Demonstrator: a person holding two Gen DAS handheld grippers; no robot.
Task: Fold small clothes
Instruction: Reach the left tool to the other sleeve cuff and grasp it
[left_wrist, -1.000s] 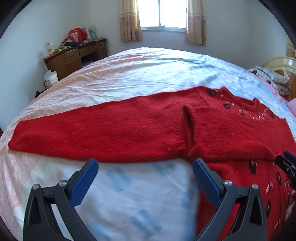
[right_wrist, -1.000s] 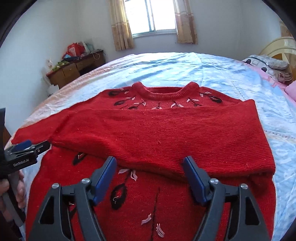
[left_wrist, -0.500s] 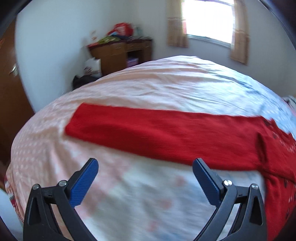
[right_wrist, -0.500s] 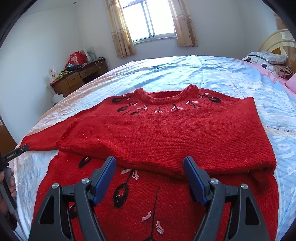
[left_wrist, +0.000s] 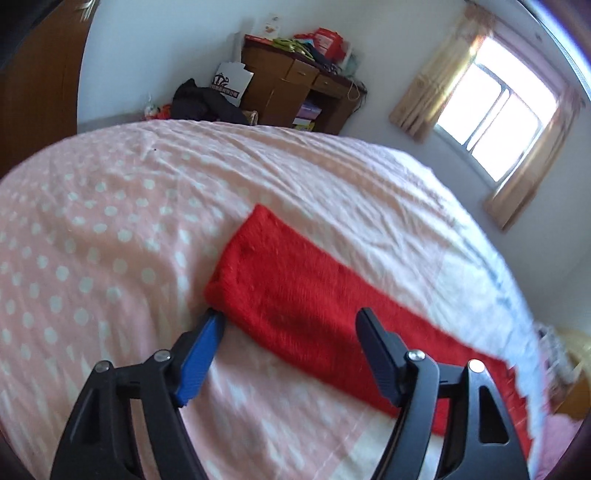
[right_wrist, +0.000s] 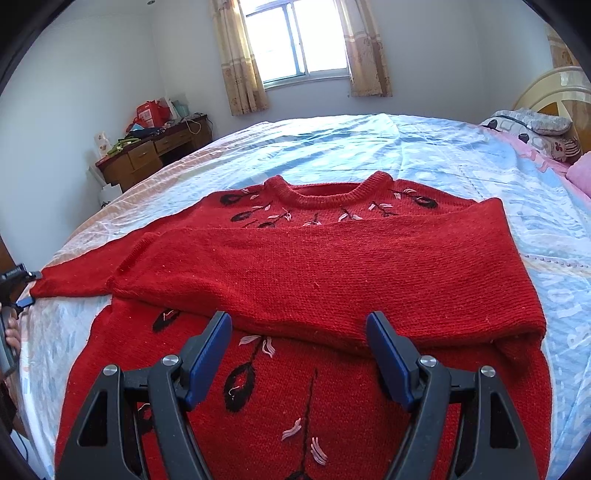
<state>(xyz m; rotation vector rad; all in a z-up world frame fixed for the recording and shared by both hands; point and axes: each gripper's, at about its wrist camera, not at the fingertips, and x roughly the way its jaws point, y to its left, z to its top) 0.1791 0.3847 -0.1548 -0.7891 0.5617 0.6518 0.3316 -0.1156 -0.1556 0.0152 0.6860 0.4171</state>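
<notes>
A red knit sweater (right_wrist: 332, 273) with black and pink embroidery lies flat on the bed, collar toward the window. One sleeve is folded across its chest; the other sleeve (left_wrist: 295, 291) stretches out over the pink dotted sheet. My left gripper (left_wrist: 291, 321) is open, its jaws astride the cuff end of that sleeve, left fingertip at the cuff's corner. It also shows at the left edge of the right wrist view (right_wrist: 18, 284). My right gripper (right_wrist: 299, 325) is open and empty, low over the sweater's body just below the folded sleeve.
The bed sheet (right_wrist: 424, 147) is blue toward the pillows (right_wrist: 535, 129) and pink (left_wrist: 92, 240) toward the foot. A wooden desk (left_wrist: 295, 88) with clutter stands by the wall, a dark bag (left_wrist: 207, 103) on the floor beside it. A curtained window (right_wrist: 295, 40) is behind.
My left gripper has swung left along the outstretched sleeve and come down to its cuff end. My right gripper has stayed nearly still over the sweater's body.
</notes>
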